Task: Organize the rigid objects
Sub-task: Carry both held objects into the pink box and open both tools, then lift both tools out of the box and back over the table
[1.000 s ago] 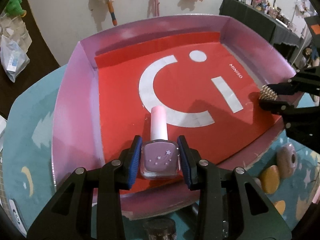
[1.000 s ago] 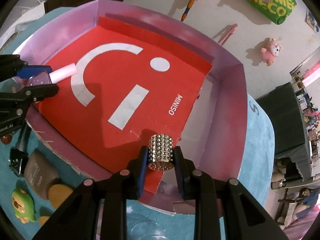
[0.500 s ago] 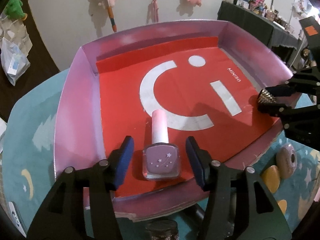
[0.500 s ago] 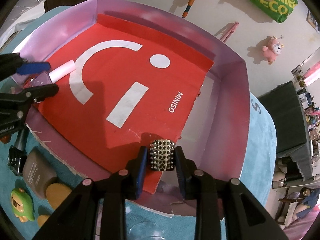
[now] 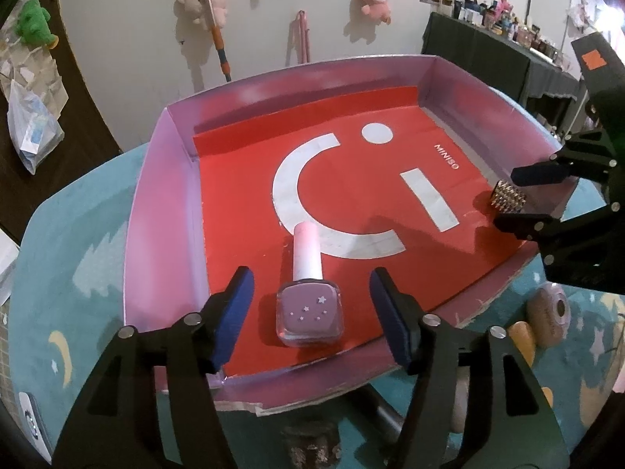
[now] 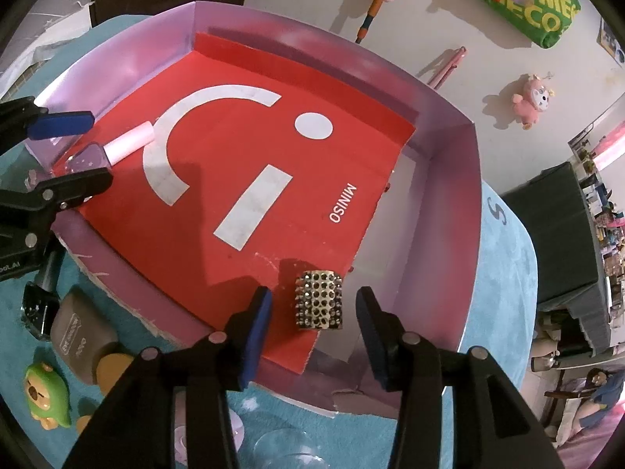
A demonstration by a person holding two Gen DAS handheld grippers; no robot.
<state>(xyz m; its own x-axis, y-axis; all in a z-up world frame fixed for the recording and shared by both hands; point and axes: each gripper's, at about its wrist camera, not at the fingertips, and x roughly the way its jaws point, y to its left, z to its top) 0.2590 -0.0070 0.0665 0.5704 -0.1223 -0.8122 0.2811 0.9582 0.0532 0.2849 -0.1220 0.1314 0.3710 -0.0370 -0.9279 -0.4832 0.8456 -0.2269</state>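
Observation:
A purple nail polish bottle [image 5: 309, 305] with a pale pink cap lies flat on the red floor of the pink-walled box [image 5: 164, 203]. My left gripper [image 5: 310, 312] is open around it, jaws wide and apart from the bottle. It also shows in the right wrist view [image 6: 117, 150]. A gold studded cylinder [image 6: 320, 299] lies near the box's front right corner. My right gripper [image 6: 314, 326] is open, jaws on either side of the cylinder and clear of it. The cylinder also shows in the left wrist view [image 5: 508, 199].
The box [image 6: 449, 203] sits on a teal cloth. Outside it lie a grey case [image 6: 80, 338], a green toy [image 6: 43, 396], a dark bottle [image 6: 39, 308] and a round pink compact [image 5: 549, 314]. A glass [image 6: 289, 449] stands below the right gripper.
Both grippers opened. The left let go of the nail polish bottle, which now lies in the box. The right let go of the studded cylinder onto the box floor. Both drew back slightly.

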